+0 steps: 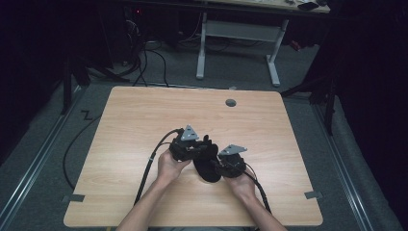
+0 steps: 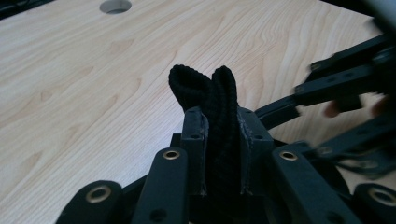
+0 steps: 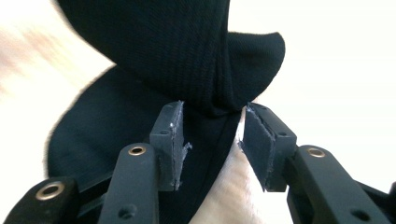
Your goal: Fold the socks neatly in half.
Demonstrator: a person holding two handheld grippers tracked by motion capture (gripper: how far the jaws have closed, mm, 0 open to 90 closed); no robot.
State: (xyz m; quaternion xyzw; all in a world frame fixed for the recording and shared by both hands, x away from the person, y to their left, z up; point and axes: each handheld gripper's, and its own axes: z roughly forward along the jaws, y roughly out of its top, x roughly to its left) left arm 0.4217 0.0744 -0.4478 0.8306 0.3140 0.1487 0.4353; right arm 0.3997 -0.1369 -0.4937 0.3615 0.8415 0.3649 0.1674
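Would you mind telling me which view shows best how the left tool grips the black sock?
The left gripper view: the left tool is shut on a folded edge of the black sock, ribbing clear. The right gripper view shows the sock's body between the open right tool. The high view shows a small dark bundle.

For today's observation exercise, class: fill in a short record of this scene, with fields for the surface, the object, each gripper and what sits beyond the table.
Surface: light wooden table with a round hole near its far edge
Object: black knitted cloth, bunched between the two grippers
Left gripper: shut on a fold of the cloth
Right gripper: jaws apart, cloth between them, not clamped
Hands: one behind each gripper, near the table's near middle
Background: white desk frame on grey floor
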